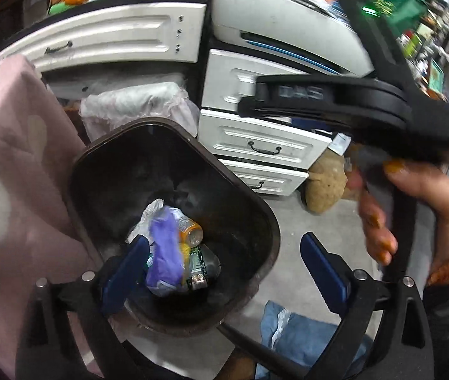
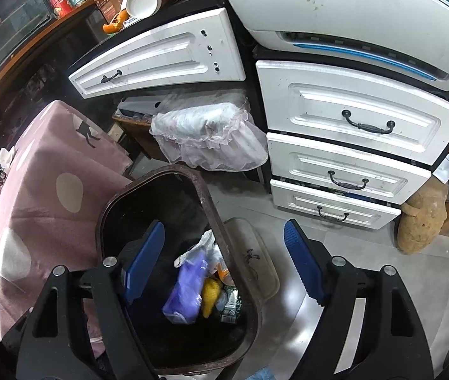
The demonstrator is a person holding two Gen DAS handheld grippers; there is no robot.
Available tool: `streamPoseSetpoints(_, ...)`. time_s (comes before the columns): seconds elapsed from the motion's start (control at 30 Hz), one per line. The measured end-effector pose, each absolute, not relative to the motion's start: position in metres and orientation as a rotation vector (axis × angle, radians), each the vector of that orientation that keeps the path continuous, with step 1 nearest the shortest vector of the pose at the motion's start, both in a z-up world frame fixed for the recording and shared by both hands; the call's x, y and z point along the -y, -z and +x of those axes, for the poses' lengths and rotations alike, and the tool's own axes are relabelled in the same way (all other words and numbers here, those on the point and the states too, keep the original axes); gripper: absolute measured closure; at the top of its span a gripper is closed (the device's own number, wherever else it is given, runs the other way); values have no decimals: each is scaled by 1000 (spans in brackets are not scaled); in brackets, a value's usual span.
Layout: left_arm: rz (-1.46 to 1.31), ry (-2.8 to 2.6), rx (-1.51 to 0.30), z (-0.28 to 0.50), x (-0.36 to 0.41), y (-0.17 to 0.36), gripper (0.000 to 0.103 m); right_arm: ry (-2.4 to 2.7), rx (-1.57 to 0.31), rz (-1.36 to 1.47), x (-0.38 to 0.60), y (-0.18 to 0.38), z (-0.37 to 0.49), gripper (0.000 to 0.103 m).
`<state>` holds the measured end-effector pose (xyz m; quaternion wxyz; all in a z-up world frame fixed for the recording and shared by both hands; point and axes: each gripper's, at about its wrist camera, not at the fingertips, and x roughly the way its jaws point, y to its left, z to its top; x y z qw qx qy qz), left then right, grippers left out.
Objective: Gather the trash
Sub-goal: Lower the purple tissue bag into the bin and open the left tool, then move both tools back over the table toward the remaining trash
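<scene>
Both claws stand spread with nothing between their blue pads: the left claw point(image 1: 221, 272) hangs over the open mouth of the brown trash bin point(image 1: 268, 218), and the right claw point(image 2: 224, 266) straddles the bin's right rim, one finger over the cavity, the other over the floor point(image 2: 344, 259). The purple wrapper point(image 1: 162, 250) lies below and ahead of the left claw, low in the bin toward the near wall, its long axis running roughly away from the camera, resting against an orange can point(image 1: 191, 229) and crumpled white plastic point(image 1: 148, 213). No pad touches it; judged from this, the drop is made and the left claw is the nearer of the two to the load. Left wrist view alone shows the person's right hand point(image 1: 414, 209) on the other gripper's handle, and a blue cloth point(image 1: 303, 338) on the floor beside the bin's near corner. Right wrist view alone shows a pale lid point(image 2: 256, 259) lying flat on the floor just beside the bin's right wall, and the pink patterned cloth point(image 2: 43, 196) at its left.
</scene>
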<state>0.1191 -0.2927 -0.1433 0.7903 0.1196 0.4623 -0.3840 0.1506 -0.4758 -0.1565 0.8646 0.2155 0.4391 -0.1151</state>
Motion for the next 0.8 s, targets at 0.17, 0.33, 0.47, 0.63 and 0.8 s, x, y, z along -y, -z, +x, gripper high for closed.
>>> streamPoseSetpoints(0.17,316,828,-913,98,281,121,6,220,-940,436,464,159,157,23)
streamPoseSetpoints(0.33,334,810,-824,85,259,88,5,153,-947,406,439,151,167,22)
streamPoseSetpoints(0.47,319,762,-761,86,228,64,5,68,-925,361,407,131,176,22)
streamPoseSetpoints(0.63,280,671,-719,101,184,41,5,-45,-876,284,358,99,188,19)
streamPoseSetpoints(0.8,252,549,-703,123,139,28,5,-149,-844,231,313,75,204,18)
